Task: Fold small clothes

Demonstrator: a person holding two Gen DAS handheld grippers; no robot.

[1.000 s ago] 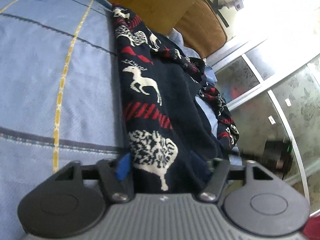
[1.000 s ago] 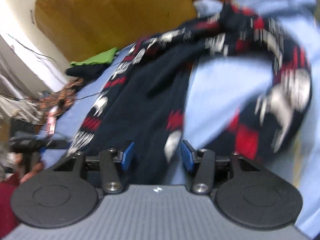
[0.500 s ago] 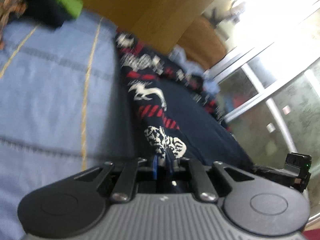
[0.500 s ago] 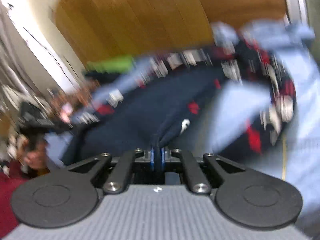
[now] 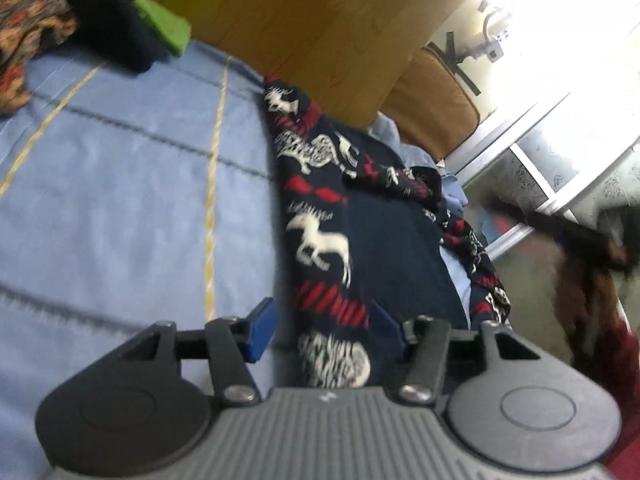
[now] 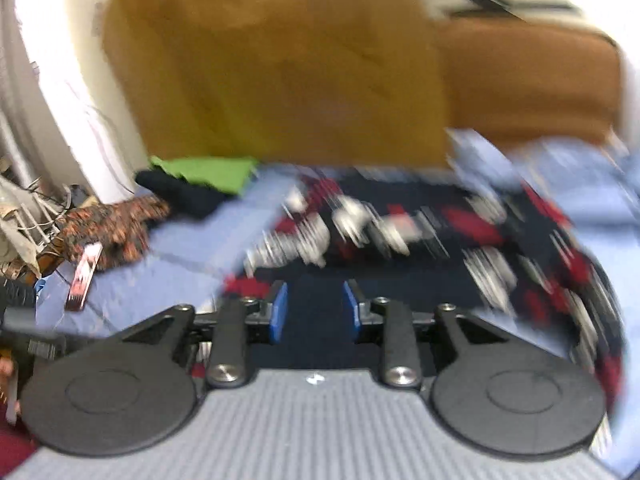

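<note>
As both tools let go of the dark reindeer-patterned garment (image 5: 360, 232) they had pinched half a second ago, their jaws are opening and nothing is clamped between the blue pads. That release suggests one fold has just been laid down on the blue bedspread (image 5: 120, 200), and the next hold has yet to be chosen.

The left tool (image 5: 324, 330) stands about half open, its pads apart from the cloth, with the near end of the garment lying between and just beyond them; a white tree motif sits right at the tool's nose. From there the garment runs as a long strip away toward the wooden headboard (image 5: 320, 32), along the bed's right edge, its far end bunched and rumpled.

The right tool (image 6: 316, 310) is narrower but also parting, with plain dark cloth showing in the gap between its pads; heavy blur hides whether that cloth touches them. Beyond it the patterned band curves off to the right. A green and black heap of other clothes (image 6: 200, 184) waits at the far left, well apart.
</note>
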